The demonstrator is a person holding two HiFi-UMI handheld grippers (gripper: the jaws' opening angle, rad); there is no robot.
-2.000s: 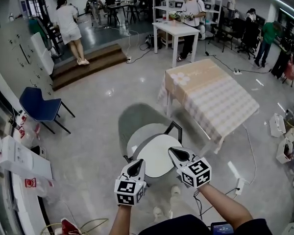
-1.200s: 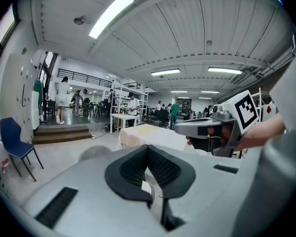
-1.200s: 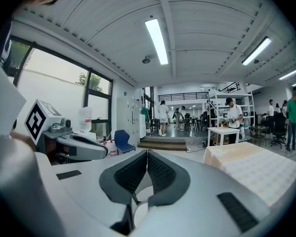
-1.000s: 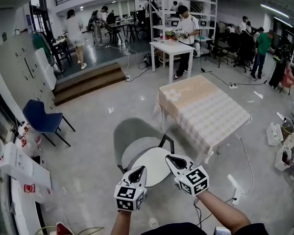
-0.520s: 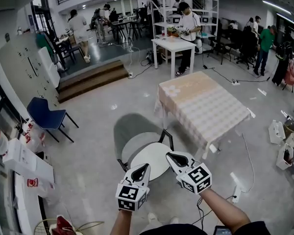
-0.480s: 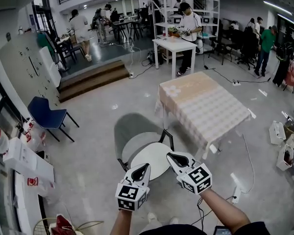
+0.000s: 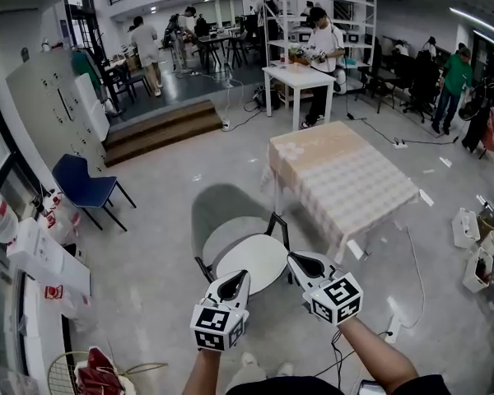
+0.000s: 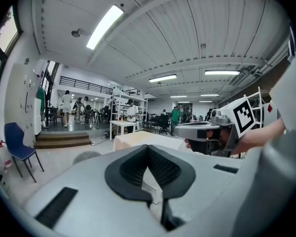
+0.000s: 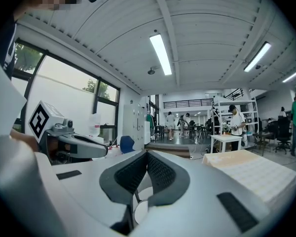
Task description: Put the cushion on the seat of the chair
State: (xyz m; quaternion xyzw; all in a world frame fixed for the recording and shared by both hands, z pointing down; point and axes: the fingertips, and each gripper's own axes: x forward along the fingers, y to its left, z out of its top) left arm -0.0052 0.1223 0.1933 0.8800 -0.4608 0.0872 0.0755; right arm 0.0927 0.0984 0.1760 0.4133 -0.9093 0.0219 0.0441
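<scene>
- The cushion (image 7: 251,260) hangs over the front of the seat (image 7: 224,230) of the chair (image 7: 216,206). As far as I can judge, it isn't lying flat there yet.
- Left for me: bring it over the seat's middle, lower it, let go.
- My left claw (image 7: 235,280) and right claw (image 7: 300,262) are both closed, apparently pinching the cushion's near rim.
- Both point almost level, side by side, with my forearms reaching forward.

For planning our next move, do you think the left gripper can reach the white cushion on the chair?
Probably yes: the left gripper hovers beside the cushion with nothing between them, though its jaws are shut.
</scene>
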